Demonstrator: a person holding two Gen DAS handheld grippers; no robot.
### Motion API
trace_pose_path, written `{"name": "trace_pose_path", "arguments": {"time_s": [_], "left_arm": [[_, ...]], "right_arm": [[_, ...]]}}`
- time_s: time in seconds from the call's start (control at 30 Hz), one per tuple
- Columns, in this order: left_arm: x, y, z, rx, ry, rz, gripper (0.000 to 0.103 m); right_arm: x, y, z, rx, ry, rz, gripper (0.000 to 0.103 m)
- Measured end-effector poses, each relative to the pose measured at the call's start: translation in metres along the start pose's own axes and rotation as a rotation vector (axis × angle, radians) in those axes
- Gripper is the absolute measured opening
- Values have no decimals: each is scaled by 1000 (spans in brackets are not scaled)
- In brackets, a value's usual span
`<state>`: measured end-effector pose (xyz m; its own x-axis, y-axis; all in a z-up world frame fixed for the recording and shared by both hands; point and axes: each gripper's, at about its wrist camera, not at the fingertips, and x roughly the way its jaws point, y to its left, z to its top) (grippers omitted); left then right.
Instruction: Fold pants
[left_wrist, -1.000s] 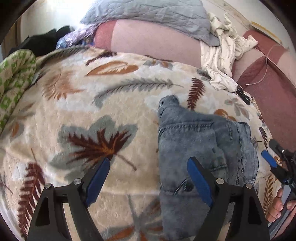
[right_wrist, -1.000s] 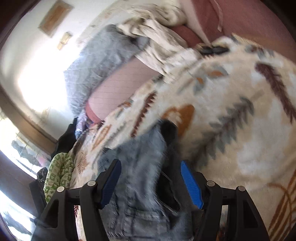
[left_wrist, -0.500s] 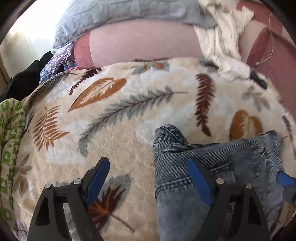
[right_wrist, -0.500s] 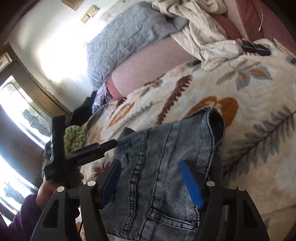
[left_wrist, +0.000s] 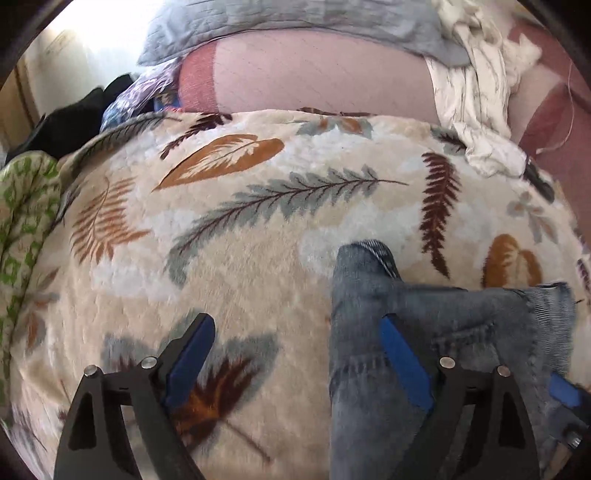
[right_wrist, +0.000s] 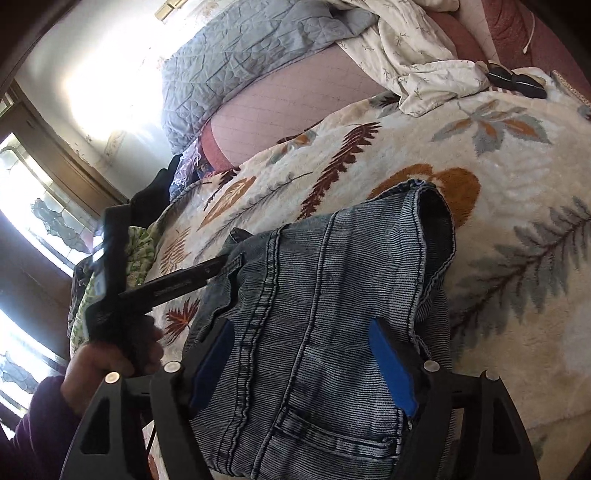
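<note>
A: Bedding fills the left wrist view: a cream fleece blanket (left_wrist: 258, 229) printed with leaves and ferns, with a grey quilt (left_wrist: 295, 22) and a white floral sheet (left_wrist: 476, 96) bunched beyond it. Where are the pants?

B: The denim pants (left_wrist: 424, 332) lie on the blanket at lower right, one bunched corner raised. Their lower part runs out of frame.

A: State of the left gripper (left_wrist: 295, 354)?

B: Tongs wide apart. The left blue pad hangs over bare blanket; the right pad lies against the denim. Nothing is clamped between them. A blue tip of the right gripper (left_wrist: 561, 391) shows at the edge, mostly cut off.

A: Right wrist view?

B: A bright window (right_wrist: 33, 221) at left is overexposed; detail there is unreadable. The pants (right_wrist: 325, 295) sit between the spread tongs of the right gripper (right_wrist: 301, 365), hem opening facing away, a seam running between the pads. The lower tong parts are hidden by cloth.

A: Clamped?

B: No; the pads stand apart. The left gripper (right_wrist: 221, 262) reaches in from the left, its tip meeting the denim edge, held by the left hand (right_wrist: 107, 354) in a dark sleeve.
</note>
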<state>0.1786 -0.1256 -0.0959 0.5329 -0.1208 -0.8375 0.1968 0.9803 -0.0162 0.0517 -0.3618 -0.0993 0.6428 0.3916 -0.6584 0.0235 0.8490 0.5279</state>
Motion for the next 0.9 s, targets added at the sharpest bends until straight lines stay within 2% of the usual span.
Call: {"name": "trace_pose_path", "arguments": {"time_s": [0.1,0.3,0.43,0.53,0.63,0.73,0.83,0.9], "left_arm": [[-18,2,-16,2,11,-41,92],[-50,4,-50,84,22,-97,92],[-61,18,-62,23,69,-208,92],[-69,21,-62,-15,74,-271,92],[-69,15,-59,0,102,-304,92],[-64,11,-59,12,112,-288,92],[-57,6,-62,30,128,-282,92],[-55,4,-64,46,127,-283,92]], "right_arm": [[2,-1,0,0,3,3,79],[-14,-5,4,34,-18,36,79],[-39,-14,6,62,-100,44,81],[-56,-32,7,146,-133,38,82],[-63,-51,7,223,-114,18,82],[-61,-65,5,275,-69,7,82],[-52,-62,3,255,-11,31,82],[-44,-60,3,233,26,-5,77]]}}
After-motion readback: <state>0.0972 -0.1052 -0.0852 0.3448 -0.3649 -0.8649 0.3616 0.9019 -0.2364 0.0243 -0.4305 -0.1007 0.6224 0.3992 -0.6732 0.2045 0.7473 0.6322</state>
